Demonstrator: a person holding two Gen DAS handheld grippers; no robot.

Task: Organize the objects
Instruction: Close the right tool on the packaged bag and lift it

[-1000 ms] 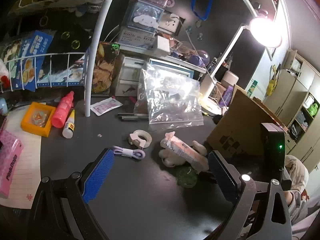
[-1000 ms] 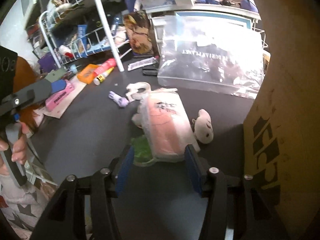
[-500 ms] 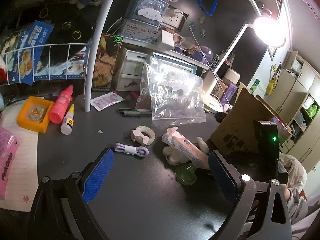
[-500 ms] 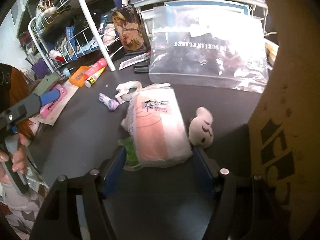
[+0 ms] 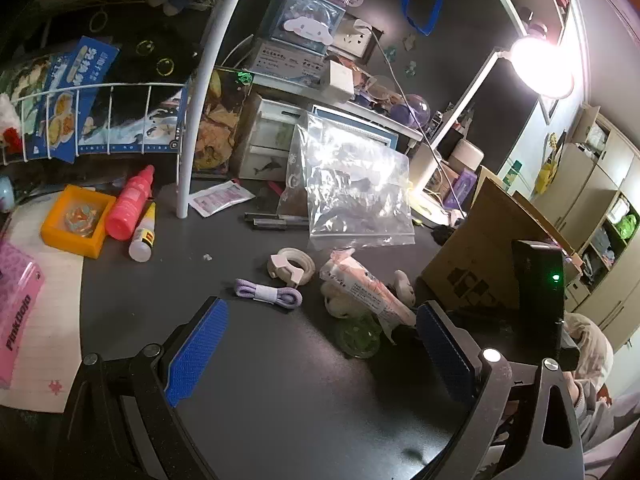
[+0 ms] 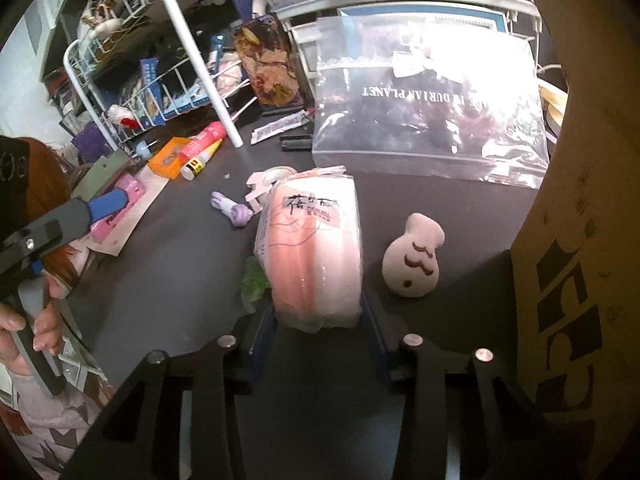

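Right wrist view: the right hand-held gripper (image 6: 318, 322) is closing on the pink pack (image 6: 314, 254), its near end between the jaws.

The pack lies on the dark counter (image 6: 168, 288), mid-counter, partly over a green lump (image 6: 253, 280), with a small white plush (image 6: 412, 266) just beside it and a cardboard box (image 6: 576, 208) beyond that. It looks light, soft and film-wrapped, so likely slippery and squashy; a hold across its short width near the end, as the jaws now sit, seems best, firm enough not to slide. Whether the pads already press on it cannot be told for sure. The left hand-held gripper (image 5: 320, 344) hovers with jaws wide apart and nothing between them, near the purple cord (image 5: 267, 294) and tape (image 5: 291, 266).
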